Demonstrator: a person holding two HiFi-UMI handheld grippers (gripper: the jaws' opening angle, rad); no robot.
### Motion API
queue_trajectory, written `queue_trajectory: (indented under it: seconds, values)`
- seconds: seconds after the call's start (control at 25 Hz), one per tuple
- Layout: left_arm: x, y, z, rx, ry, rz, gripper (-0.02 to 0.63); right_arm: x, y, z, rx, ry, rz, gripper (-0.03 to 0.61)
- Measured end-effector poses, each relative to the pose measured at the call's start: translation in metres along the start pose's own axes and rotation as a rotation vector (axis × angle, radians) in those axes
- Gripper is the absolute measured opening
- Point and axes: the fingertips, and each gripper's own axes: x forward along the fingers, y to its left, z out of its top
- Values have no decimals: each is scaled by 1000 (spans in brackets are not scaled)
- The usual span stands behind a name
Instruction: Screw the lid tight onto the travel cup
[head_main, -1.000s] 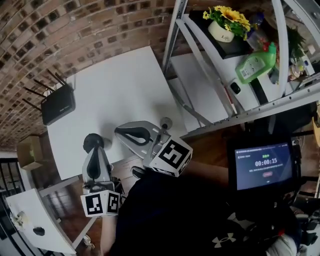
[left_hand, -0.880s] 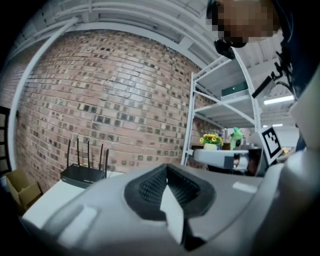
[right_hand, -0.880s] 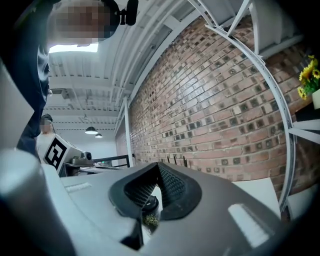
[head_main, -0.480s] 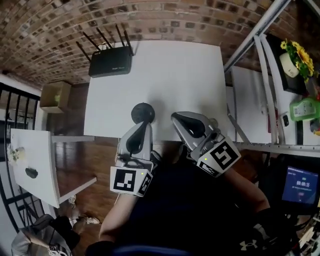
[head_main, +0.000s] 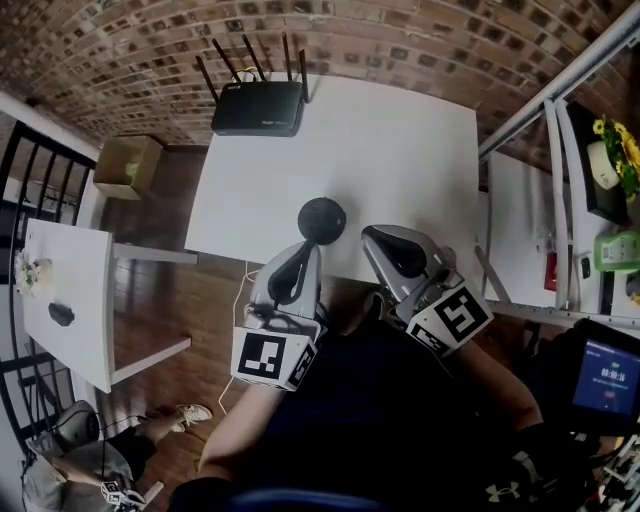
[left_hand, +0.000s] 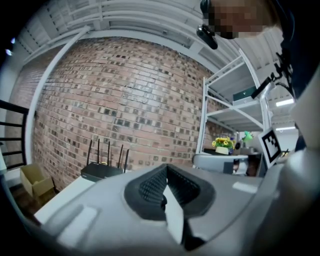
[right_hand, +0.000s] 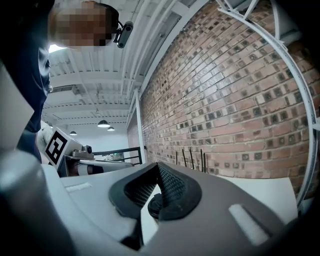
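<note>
In the head view a round black travel cup (head_main: 322, 220), seen from above with its lid on top, stands on the white table (head_main: 400, 150) near the front edge. My left gripper (head_main: 304, 250) is shut and empty, its tip just below and left of the cup. My right gripper (head_main: 376, 238) is also shut and empty, a little to the cup's right. Neither touches the cup. In the right gripper view the dark cup (right_hand: 153, 203) shows through the notch under the closed jaws of that gripper (right_hand: 157, 166). In the left gripper view, the gripper (left_hand: 166, 168) points level toward the brick wall.
A black router (head_main: 258, 105) with antennas stands at the table's back edge, also the router (left_hand: 100, 170). A cardboard box (head_main: 125, 165) and a small white side table (head_main: 65, 300) are at left. A metal shelf (head_main: 555, 160) and a timer screen (head_main: 605, 375) are at right.
The head view has swung left, so the shelf has slid to the right edge and the table sits in the middle. Both shut grippers have shifted along the front edge, and the cup now lies between their tips.
</note>
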Motion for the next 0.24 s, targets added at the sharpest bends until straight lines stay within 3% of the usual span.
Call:
queue_trajectory:
  seconds: [0.24]
  values:
    - [-4,1,-2,3,-7,-6,6,0,5,-2,-13,2,3,11]
